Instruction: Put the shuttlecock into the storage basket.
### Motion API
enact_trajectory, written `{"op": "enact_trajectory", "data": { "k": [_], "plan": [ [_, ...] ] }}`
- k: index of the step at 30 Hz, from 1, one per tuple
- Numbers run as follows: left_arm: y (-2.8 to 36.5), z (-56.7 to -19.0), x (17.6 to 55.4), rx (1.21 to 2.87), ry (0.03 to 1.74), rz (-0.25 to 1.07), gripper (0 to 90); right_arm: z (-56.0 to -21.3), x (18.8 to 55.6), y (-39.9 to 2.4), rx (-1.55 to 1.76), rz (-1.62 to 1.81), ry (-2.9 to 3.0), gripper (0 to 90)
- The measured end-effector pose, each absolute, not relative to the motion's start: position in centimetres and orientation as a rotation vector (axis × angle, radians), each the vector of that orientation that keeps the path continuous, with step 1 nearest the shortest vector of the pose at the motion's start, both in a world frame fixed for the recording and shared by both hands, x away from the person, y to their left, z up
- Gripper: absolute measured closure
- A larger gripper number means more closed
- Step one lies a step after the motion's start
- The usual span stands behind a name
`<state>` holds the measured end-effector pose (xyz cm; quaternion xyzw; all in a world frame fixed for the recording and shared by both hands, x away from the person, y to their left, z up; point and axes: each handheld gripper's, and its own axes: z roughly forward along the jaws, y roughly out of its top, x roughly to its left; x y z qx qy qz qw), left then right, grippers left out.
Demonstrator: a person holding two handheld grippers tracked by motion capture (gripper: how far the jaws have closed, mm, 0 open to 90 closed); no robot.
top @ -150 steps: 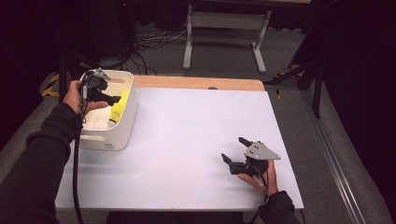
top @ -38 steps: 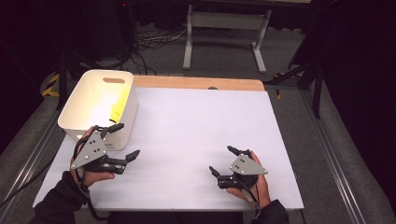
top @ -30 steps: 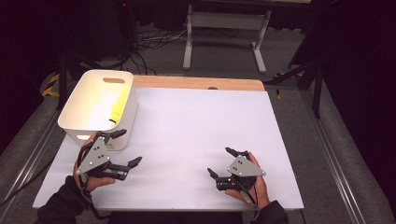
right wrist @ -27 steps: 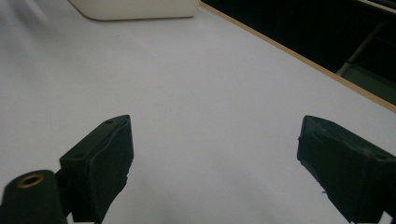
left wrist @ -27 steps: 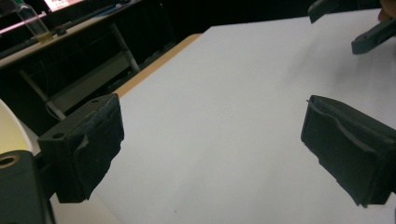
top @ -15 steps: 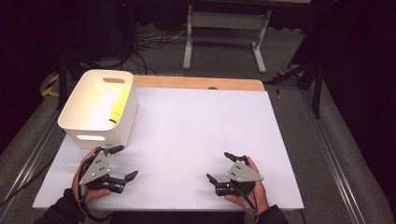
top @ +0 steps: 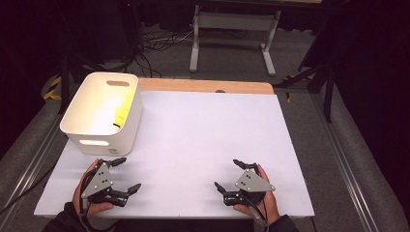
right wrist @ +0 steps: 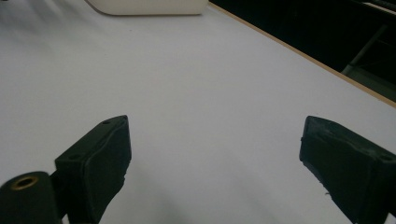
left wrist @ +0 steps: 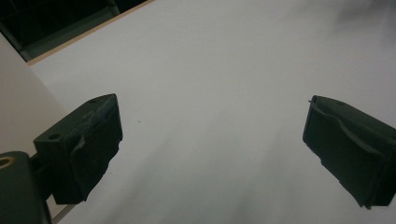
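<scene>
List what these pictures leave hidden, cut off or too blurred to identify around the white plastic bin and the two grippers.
1. Yellow item inside the white plastic bin, high view: too small and half hidden by the bin's wall to identify.
2. White plastic bin, right gripper view: cut off by the top edge.
3. Left gripper and right gripper, high view: handles covered by the hands.

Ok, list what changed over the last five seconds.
The left gripper left the bin, where it hung above the yellow item, and came back to the table's near edge, jaws open and empty. The right gripper drifted slightly toward the left, also open. Bin and yellow item stayed put.
</scene>
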<state>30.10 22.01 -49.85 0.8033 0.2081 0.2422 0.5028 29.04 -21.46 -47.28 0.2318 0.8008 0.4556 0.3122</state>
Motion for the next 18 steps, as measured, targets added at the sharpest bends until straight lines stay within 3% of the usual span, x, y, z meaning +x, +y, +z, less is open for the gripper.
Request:
{"op": "enact_trajectory", "data": {
  "k": [18],
  "plan": [
    [21.76, -49.86, 30.17, 1.957, 0.488, 0.572, 5.5, -47.36, 29.10, -21.51, 0.634, 1.207, 2.103, 10.0]
  ]
}}
